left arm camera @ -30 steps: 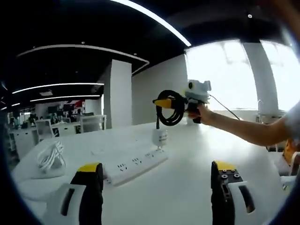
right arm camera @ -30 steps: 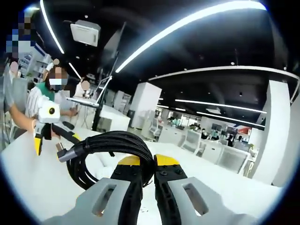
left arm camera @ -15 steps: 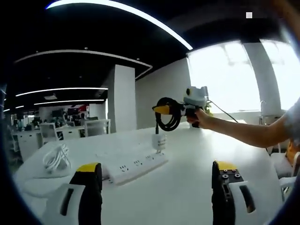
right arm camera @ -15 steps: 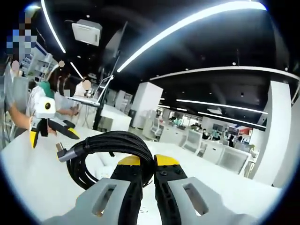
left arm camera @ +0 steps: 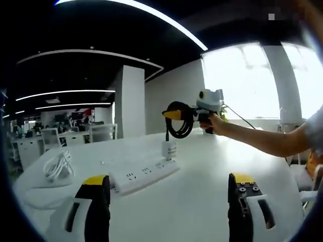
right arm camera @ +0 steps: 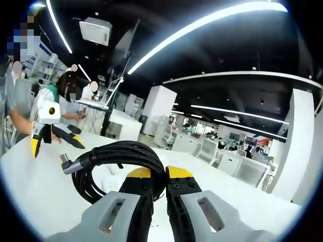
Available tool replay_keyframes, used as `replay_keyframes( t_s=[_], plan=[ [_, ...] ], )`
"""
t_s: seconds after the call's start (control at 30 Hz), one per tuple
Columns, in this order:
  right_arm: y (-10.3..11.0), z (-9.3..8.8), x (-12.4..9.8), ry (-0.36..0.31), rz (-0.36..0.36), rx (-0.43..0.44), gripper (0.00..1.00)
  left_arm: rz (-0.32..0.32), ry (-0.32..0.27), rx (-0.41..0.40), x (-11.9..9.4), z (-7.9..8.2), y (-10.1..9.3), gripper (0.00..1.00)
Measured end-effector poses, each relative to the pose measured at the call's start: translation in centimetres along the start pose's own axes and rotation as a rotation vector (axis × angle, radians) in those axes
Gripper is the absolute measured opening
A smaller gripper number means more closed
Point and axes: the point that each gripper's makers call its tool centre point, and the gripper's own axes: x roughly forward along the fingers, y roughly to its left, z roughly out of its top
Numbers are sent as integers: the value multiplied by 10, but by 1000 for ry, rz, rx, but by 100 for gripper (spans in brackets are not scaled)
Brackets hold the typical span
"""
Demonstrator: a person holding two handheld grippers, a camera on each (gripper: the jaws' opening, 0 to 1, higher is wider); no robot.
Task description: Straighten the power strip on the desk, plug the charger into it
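while my right gripper (right arm camera: 154, 174) clamps the black cable coil (right arm camera: 118, 156), hiding its lower loop, left gripper (left arm camera: 169, 184) gapes, power strip (left arm camera: 144, 176) at 11 o'clock.

one power strip (left arm camera: 144, 176), one charger (left arm camera: 169, 149), one cable coil (right arm camera: 113, 164)

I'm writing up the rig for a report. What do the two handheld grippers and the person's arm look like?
Both the left gripper and right gripper have light grey jaws with black inner faces and yellow tips. The right one carries a white box on top, and the arm is bare.

My left gripper (left arm camera: 169, 189) and right gripper (right arm camera: 154, 176) match — grey plastic bodies, black fingers (left arm camera: 99, 201) capped yellow, small screws showing.
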Motion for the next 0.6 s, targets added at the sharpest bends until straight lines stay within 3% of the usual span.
replay_keyframes(
  t_s=[0.27,0.4,0.6],
  plan=[
    [0,0,0,-9,1,-5,6,-14,15,-7,1,-2,-2,82],
    [-1,-2,-1,-20,1,-3,6,-13,17,-20,1,-3,-2,81],
    [4,-9,2,15,16,-34,6,-12,19,-19,0,-3,-2,81]
  ],
)
